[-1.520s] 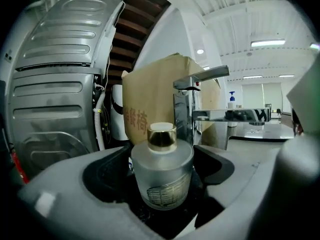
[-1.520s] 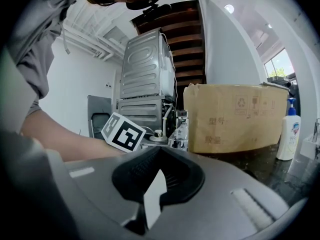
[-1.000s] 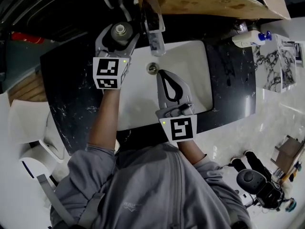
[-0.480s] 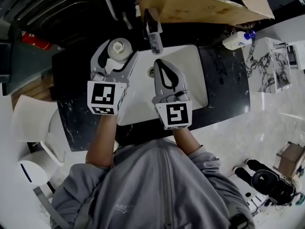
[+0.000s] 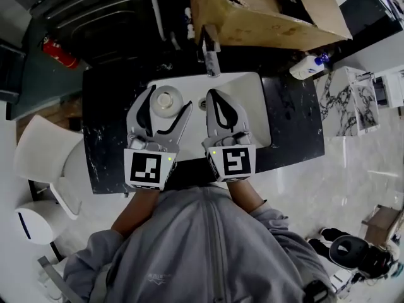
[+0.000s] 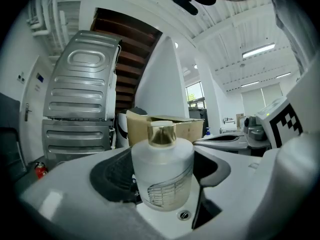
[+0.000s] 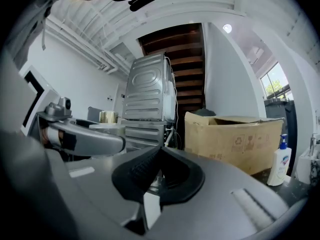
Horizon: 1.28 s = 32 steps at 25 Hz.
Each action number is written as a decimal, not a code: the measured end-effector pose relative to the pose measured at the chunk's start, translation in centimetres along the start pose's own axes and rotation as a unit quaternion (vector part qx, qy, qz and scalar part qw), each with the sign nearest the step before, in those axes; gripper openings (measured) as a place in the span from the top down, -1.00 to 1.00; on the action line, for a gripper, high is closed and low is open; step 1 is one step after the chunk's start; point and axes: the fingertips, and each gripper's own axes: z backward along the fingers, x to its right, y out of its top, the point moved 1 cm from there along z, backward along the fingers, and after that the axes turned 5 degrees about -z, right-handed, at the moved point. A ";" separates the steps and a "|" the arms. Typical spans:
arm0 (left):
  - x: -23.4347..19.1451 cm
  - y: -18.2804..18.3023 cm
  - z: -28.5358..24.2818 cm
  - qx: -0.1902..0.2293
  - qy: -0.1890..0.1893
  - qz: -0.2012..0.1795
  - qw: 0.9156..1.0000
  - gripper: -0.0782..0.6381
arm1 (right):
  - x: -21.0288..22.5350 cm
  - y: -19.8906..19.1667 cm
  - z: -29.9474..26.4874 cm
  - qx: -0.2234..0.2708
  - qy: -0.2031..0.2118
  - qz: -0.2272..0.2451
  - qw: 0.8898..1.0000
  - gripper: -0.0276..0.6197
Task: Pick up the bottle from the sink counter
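A frosted white bottle (image 5: 166, 101) with a gold cap sits between the jaws of my left gripper (image 5: 167, 103), which is shut on its body and holds it off the black counter (image 5: 104, 131), over the left rim of the white sink (image 5: 255, 109). In the left gripper view the bottle (image 6: 162, 171) stands upright and fills the gap of the left gripper (image 6: 162, 184). My right gripper (image 5: 216, 98) hovers over the basin beside it. Its jaws meet, with nothing between them, as the right gripper view shows (image 7: 160, 154).
The faucet (image 5: 211, 59) rises at the back of the sink. A cardboard box (image 5: 265, 11) stands behind it. A pump soap bottle (image 5: 306, 66) is on the counter's far right corner. A red fire extinguisher (image 5: 60, 54) and a white chair (image 5: 38, 156) are at the left.
My left gripper has lifted the bottle from the counter left of the faucet and drawn it back toward the person. The right gripper stayed shut and moved back alongside.
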 end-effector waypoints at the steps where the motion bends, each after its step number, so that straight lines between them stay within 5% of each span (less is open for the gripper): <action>1: 0.3 0.2 0.6 -0.001 -0.002 -0.001 1.000 -0.16 | -0.2 0.3 0.4 -0.001 0.001 0.001 1.000 0.91; 9: 0.8 0.1 2.8 -0.011 -0.002 -0.009 1.000 -0.16 | -2.5 3.0 2.2 0.029 0.006 0.015 0.999 0.91; 22: -1.1 0.4 3.5 0.005 0.047 -0.016 0.999 -0.16 | -1.8 3.2 3.5 0.031 -0.003 0.014 0.999 0.91; 32: -0.8 0.3 3.8 0.001 0.045 -0.019 0.999 -0.16 | -2.0 3.2 3.9 0.032 -0.002 0.017 0.999 0.91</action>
